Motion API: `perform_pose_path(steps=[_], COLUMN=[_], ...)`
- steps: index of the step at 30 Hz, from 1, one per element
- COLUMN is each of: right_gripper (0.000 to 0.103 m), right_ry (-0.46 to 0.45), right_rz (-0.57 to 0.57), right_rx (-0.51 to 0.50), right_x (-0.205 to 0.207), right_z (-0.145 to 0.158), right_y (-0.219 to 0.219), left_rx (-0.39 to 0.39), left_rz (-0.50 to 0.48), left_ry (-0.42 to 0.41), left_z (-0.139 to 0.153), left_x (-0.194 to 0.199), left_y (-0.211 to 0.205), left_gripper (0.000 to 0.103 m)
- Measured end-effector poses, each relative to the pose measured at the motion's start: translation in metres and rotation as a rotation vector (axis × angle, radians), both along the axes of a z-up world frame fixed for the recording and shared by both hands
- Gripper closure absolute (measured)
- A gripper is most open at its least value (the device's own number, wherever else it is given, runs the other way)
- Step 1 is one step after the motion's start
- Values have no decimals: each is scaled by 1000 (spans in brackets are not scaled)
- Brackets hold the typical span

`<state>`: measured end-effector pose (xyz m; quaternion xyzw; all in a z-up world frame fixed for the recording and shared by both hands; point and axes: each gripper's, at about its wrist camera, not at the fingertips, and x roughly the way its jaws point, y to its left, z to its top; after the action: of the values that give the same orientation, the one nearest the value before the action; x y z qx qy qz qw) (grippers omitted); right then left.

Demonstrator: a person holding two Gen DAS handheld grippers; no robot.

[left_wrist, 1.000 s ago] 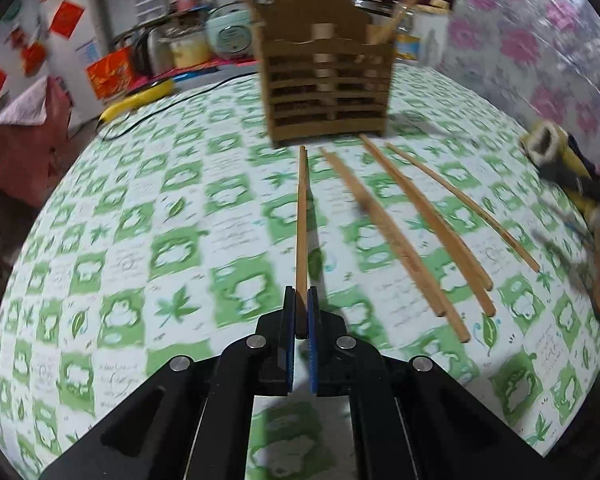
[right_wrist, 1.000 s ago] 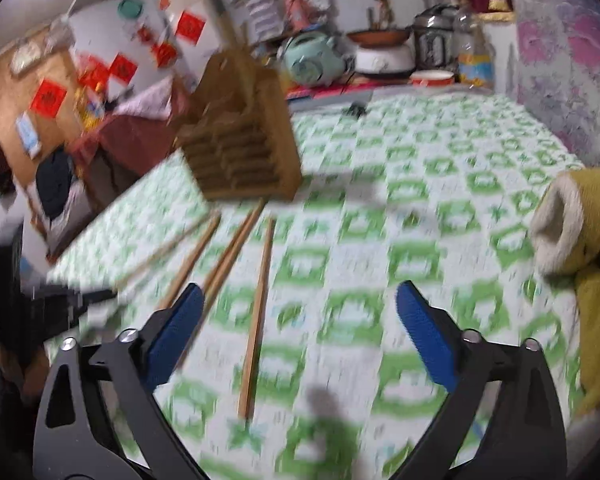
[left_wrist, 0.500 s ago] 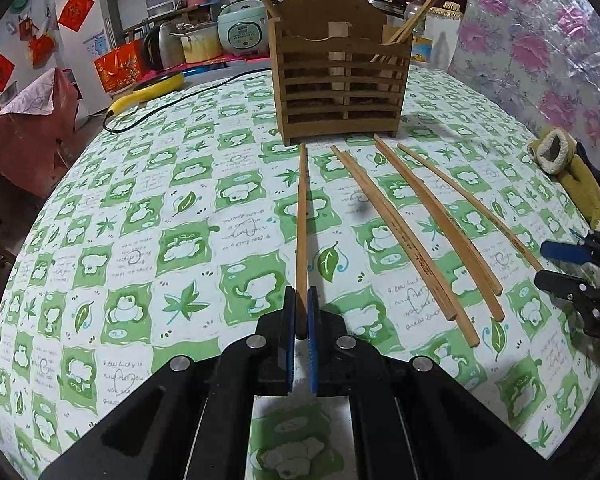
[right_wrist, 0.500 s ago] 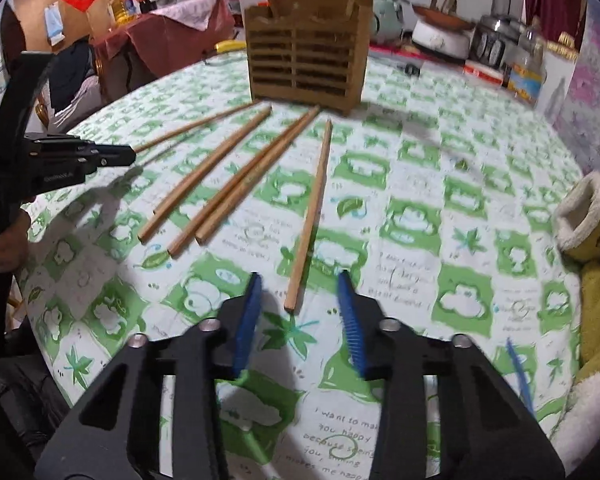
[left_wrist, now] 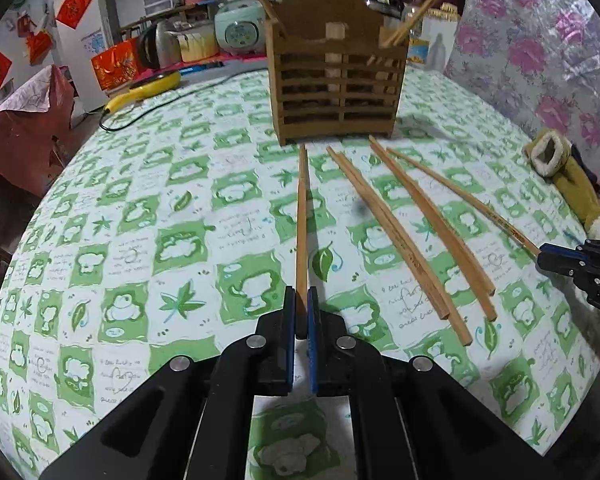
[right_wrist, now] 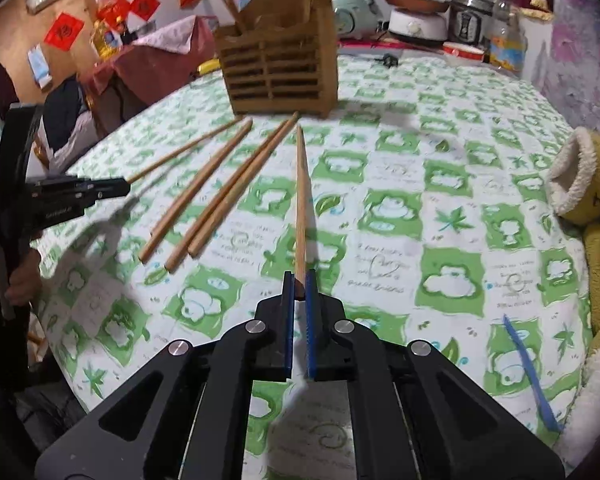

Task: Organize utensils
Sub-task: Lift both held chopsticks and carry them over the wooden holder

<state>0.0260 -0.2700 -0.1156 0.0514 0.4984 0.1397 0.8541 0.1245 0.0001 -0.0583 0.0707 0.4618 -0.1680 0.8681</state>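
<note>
The left gripper [left_wrist: 301, 304], black with blue pads, has its jaws pressed onto the near end of a long wooden chopstick [left_wrist: 301, 224] that runs straight ahead from between the fingers toward a brown slatted wooden utensil holder [left_wrist: 336, 92]; its far tip lies just short of the holder's base. The holder stands upright on a round table covered with a green-and-white frog-patterned cloth [left_wrist: 140, 240], directly ahead of these jaws, with a few sticks already leaning out of its top. To the right of the left jaws, four more loose wooden chopsticks [left_wrist: 396, 236] lie on the cloth, fanned from the holder's front toward the table edge; two of them lie side by side and touching. The right gripper [right_wrist: 298, 286], of the same black and blue build, pinches the near end of the rightmost chopstick [right_wrist: 300, 200], which likewise points forward from its jaws to a tip near the holder's front. In the left wrist view this gripper shows at the far right edge, closed on the end of that thin outermost stick. In the right wrist view the left gripper appears at the left edge, with the person's hand [right_wrist: 20, 280] on its handle. To the right of the right jaws, a yellow plush slipper with a white fleece lining [right_wrist: 588, 192] lies on the cloth, and a thin blue strip [right_wrist: 528, 368] lies nearer the table edge.
</note>
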Motion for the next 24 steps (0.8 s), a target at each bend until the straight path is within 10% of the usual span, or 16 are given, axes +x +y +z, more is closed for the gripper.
perform_pose_path(steps=[24], right_gripper=[97], right_ry=[-419], right_rz=[-95], right_rx=[167], right_x=[88], right_z=[157], right_y=[-15], left_rx=[-157], left_rz=[3], left_ry=[-316], left_z=[172], left_x=[46], left_y=[-25], left_gripper=[97])
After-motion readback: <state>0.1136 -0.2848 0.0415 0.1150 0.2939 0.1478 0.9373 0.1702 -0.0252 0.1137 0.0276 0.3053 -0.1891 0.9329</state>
